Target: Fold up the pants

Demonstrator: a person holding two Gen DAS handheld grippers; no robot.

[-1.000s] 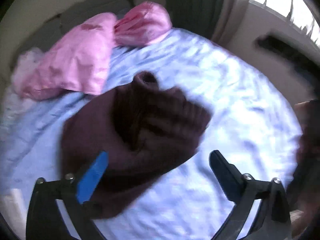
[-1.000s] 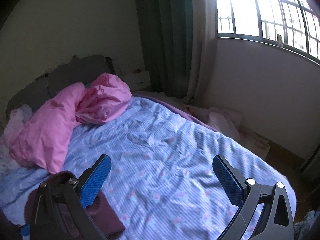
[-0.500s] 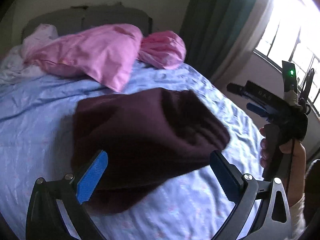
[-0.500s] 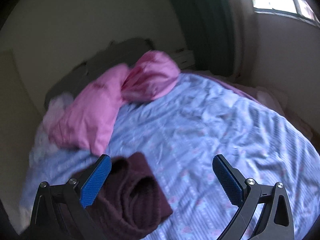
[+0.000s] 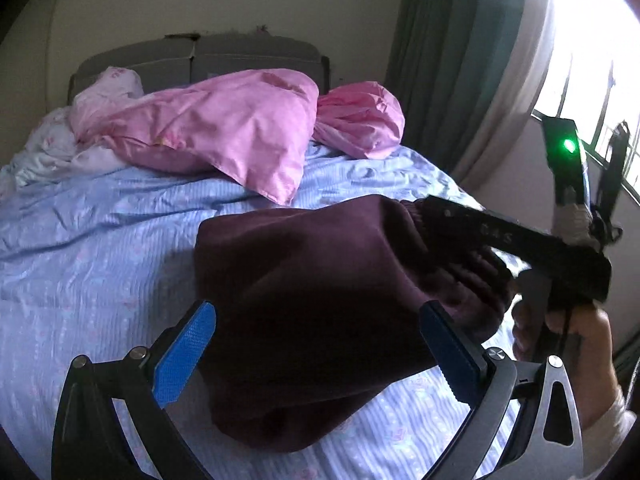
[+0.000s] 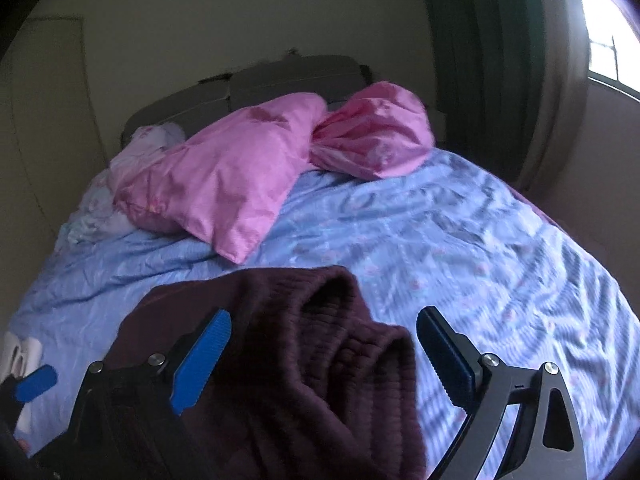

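Dark maroon pants [image 5: 312, 288] lie bunched on the blue striped bedsheet [image 5: 80, 240]. My left gripper [image 5: 316, 312] is open just above their near part, and its blue pads do not touch the cloth. In the left wrist view the black body of the right tool [image 5: 520, 244] reaches over the pants' ribbed right end, with a hand [image 5: 576, 332] holding it. In the right wrist view my right gripper [image 6: 324, 314] straddles the ribbed waistband [image 6: 332, 320]. Its jaws are closing with the cloth between them, and the pads stand clear of it.
Pink pillows and a crumpled pink quilt [image 6: 240, 168] lie at the head of the bed by the grey headboard [image 5: 200, 56]. A green curtain [image 5: 440, 60] and a bright window [image 5: 580, 60] are to the right. The sheet [image 6: 500, 260] runs on to the right of the pants.
Both grippers have swung toward the pants and come down closer. The right gripper, earlier over bare sheet, now has the ribbed waistband between its fingers. The pants have settled from a blurred heap.
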